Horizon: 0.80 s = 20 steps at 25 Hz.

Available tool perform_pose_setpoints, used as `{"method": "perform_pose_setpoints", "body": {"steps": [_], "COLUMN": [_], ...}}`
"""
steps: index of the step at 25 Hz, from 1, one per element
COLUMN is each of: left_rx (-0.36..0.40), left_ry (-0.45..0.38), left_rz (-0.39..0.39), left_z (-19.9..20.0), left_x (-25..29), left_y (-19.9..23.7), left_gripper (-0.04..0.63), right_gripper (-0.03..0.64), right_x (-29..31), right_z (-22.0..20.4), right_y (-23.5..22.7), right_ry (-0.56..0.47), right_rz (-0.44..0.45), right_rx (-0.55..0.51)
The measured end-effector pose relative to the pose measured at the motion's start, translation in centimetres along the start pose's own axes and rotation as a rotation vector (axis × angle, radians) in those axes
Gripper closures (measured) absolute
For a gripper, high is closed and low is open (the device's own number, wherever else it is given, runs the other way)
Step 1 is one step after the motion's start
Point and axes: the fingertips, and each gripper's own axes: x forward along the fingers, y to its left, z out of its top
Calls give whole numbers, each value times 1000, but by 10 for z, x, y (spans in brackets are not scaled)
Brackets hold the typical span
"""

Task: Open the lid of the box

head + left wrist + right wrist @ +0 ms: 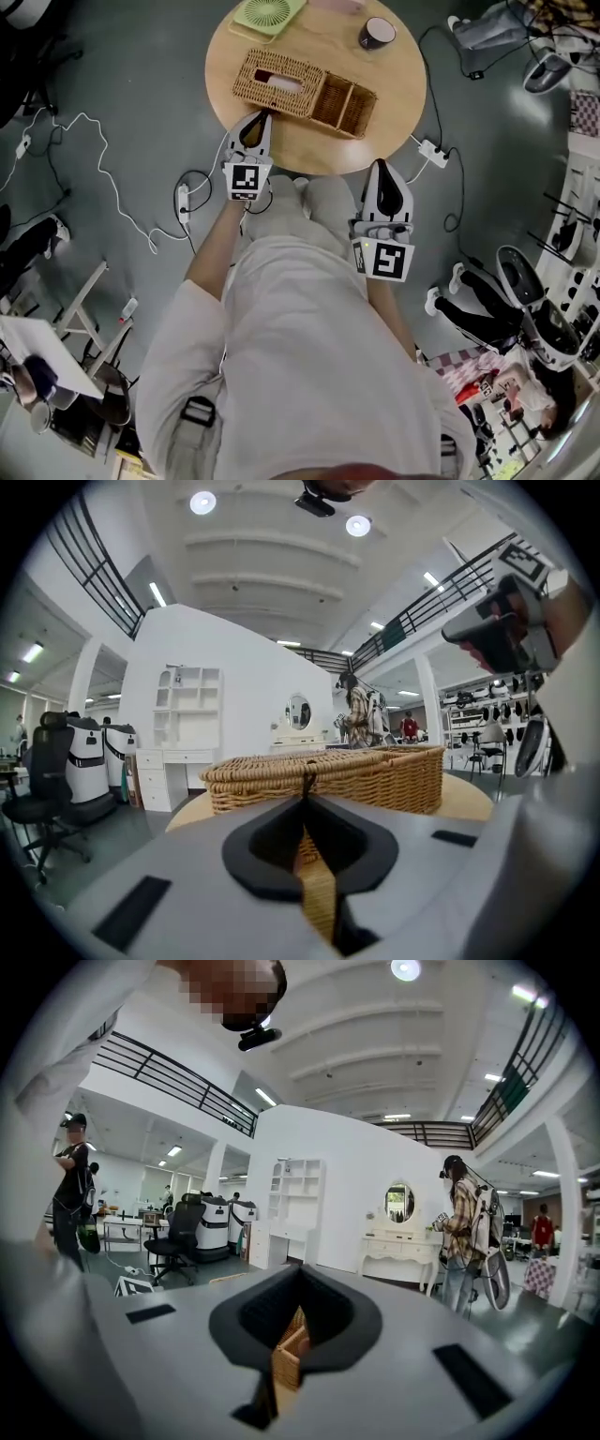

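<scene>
**Left gripper** (260, 116): it was held at the near long edge of the box (305, 89). Its fingers (267, 841) were closed to a thin slit, with the tips at the rim of the lid (278, 79). Whether they pinched anything there could not be told.

**Lid:** it lay flat and shut just beyond these fingertips, covering the box's left part. The open compartments lay to their right.

**Right gripper** (379, 167): it was held just off the near edge of the table (398, 89), apart from the box. Its fingers (253, 1312) were together and held nothing.

**Open room:** bare tabletop lay beyond the right fingertips, to the right of the box. A green fan (268, 13) and a dark cup (377, 33) sat at the far edge, well apart from both grippers.
</scene>
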Motion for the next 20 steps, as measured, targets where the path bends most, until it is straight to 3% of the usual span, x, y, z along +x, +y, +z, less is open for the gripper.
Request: {"method": "perform_pose_setpoints", "body": {"steps": [7, 14, 20], "left_rx": [1, 25, 46], "left_ry": [35, 27, 4], "left_rz": [-7, -23, -31], "left_z": [18, 91, 152], "left_x": [-5, -1, 47], "left_y": [-3, 4, 15], "left_gripper": [589, 589, 589], "right_gripper": [632, 632, 632], "right_x": [-1, -3, -4], "right_z": [12, 55, 102], "right_y": [-10, -15, -42], "right_ry": [45, 81, 73], "right_rz": [-2, 17, 4], "right_rx": [8, 30, 20]}}
